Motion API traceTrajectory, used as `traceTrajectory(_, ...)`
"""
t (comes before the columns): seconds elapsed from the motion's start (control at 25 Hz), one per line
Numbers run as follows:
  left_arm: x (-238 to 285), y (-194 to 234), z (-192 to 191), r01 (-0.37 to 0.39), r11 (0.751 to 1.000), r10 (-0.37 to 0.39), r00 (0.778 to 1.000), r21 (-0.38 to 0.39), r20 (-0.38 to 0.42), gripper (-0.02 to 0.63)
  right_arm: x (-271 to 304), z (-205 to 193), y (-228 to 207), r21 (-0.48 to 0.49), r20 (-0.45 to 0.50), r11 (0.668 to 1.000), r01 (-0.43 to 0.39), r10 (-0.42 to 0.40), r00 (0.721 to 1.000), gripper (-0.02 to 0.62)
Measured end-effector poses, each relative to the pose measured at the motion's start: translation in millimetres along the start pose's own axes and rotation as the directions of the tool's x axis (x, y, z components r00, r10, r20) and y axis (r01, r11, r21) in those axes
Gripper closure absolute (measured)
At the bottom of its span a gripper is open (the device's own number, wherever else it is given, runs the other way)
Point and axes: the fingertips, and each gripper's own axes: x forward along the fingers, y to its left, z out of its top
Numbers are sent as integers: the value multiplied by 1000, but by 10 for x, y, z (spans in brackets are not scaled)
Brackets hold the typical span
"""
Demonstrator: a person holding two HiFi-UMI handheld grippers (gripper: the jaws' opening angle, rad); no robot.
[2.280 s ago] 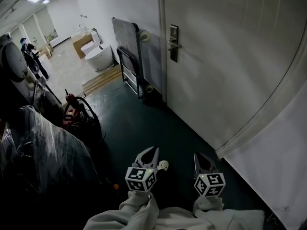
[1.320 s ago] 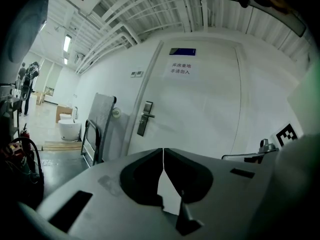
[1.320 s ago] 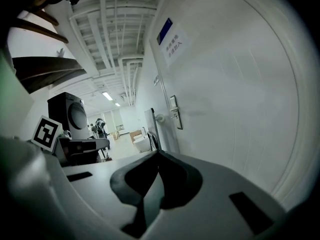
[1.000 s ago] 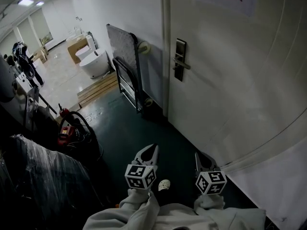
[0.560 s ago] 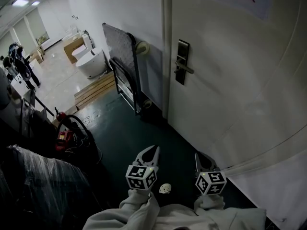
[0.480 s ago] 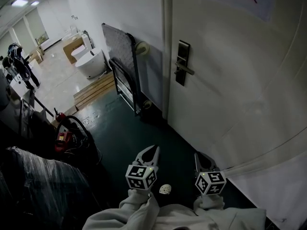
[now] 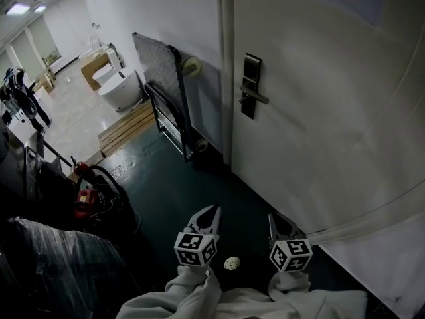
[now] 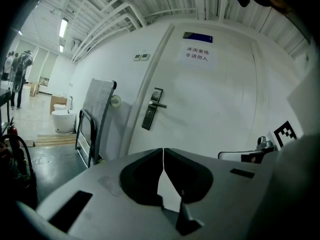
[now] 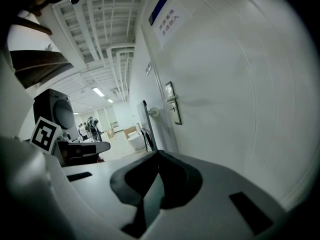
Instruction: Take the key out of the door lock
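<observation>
- Left gripper [image 7: 212,209] and right gripper [image 7: 273,218] are both clenched and empty, held low because the door lock [image 7: 250,85] stands well apart.
- The key is too small to see.

The head view looks steeply down from above at the dark green floor [image 7: 199,191] and the white door [image 7: 319,125], standing well back. Both gripper views sit low, looking almost level along their grey fingers [image 8: 142,159]; all three share the door's dark metal lock plate [image 7: 250,85].

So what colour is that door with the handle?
White. The door shows best in the head view.
</observation>
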Motion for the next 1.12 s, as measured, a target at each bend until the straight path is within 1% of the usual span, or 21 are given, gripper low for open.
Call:
traceTrajectory(0.24,-1,-21,6,7,1000,-7,1000,6,-12,589,-46,-34,-34,12,-13,1000,19,-19,1000,543)
traceTrajectory(0.6,128,0,53,3,1000,-3,1000,13,-6,589,70,53,-108,9,0,1000,12,-12,1000,543)
traceTrajectory(1.12,573,268,162,-19,1000,19,1000,9,-23,589,593,206,-294,29,-14,1000,3,-3,1000,543)
